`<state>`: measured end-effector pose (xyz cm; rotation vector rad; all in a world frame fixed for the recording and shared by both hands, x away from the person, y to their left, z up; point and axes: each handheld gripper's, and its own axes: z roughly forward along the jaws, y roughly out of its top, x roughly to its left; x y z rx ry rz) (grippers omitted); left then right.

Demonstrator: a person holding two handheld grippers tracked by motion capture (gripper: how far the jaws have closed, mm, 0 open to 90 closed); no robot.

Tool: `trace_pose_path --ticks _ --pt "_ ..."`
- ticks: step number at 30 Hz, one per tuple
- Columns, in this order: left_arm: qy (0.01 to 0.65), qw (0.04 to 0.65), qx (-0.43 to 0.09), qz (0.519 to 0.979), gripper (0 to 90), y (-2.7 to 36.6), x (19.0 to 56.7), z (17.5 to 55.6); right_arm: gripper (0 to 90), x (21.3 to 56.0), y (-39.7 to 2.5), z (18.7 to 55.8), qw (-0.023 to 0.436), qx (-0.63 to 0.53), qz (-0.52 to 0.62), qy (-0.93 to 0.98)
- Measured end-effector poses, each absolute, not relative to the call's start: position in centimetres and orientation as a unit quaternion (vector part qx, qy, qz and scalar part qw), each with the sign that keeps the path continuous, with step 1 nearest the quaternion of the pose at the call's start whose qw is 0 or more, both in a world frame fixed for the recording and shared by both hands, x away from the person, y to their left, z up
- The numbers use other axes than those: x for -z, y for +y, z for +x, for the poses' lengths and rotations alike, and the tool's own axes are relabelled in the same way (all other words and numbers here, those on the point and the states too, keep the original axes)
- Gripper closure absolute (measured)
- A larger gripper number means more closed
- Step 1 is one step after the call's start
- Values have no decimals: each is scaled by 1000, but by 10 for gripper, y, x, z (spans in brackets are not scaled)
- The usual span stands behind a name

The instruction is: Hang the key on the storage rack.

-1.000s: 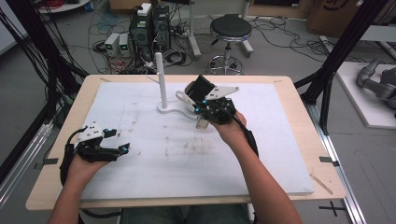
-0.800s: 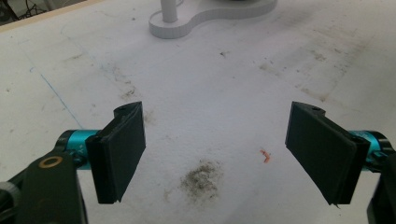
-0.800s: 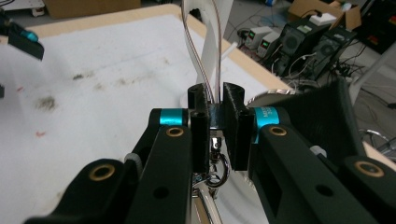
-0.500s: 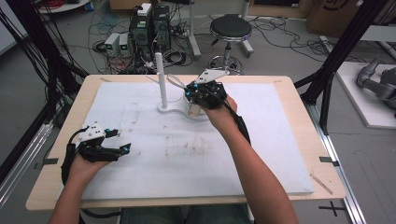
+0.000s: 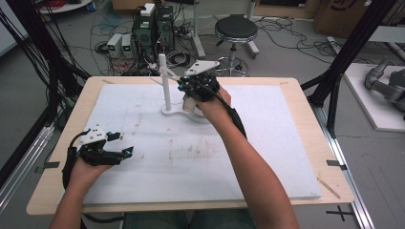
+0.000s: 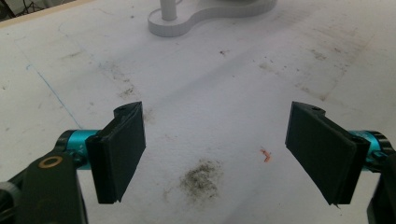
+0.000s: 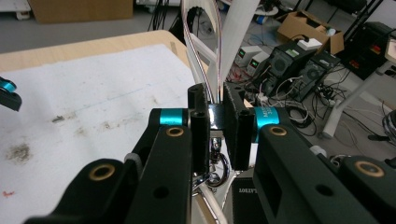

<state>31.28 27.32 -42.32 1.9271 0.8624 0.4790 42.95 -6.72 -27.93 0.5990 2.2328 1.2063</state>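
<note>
Partly readable white lettering on the cyan collar of the right gripper (image 7: 215, 126), too cut off to make out; small upside-down print on a dark tag (image 7: 246, 191) beneath, illegible. Clenched there on a flat lanyard strap (image 7: 211, 70) with a metal clasp (image 7: 215, 170) hanging just below the jaws, right beside the white post (image 5: 165, 86) of a stand (image 5: 179, 110) at the far middle of the white board (image 5: 267, 143). Left gripper (image 5: 125, 152) resting near the board's left edge, well apart, jaws spread wide over bare smudged surface.

left gripper (image 5: 125, 153) low, fingers (image 6: 122, 149) spread, right gripper (image 7: 218, 135) raised, clamped
</note>
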Motion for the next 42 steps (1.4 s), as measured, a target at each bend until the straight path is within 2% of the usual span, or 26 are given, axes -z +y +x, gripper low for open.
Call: trace_pose_path --ticks 21,37,38,39,40,42 --pt "357 469 -193 784 201 277 426 313 825 291 -39 451 269 -409 213 846" --pt "361 469 -191 784 201 280 427 313 815 301 -35 461 272 -384 223 854" --pt "360 468 -191 784 201 280 427 313 749 301 -35 461 274 -384 224 853" --pt "360 469 -191 784 201 280 427 313 614 301 -35 461 279 -386 227 849" --pt "361 468 -191 784 201 279 427 313 536 301 -34 460 287 -387 228 846" --pt "360 466 -189 785 201 279 428 313 528 301 -35 459 295 -378 228 848"
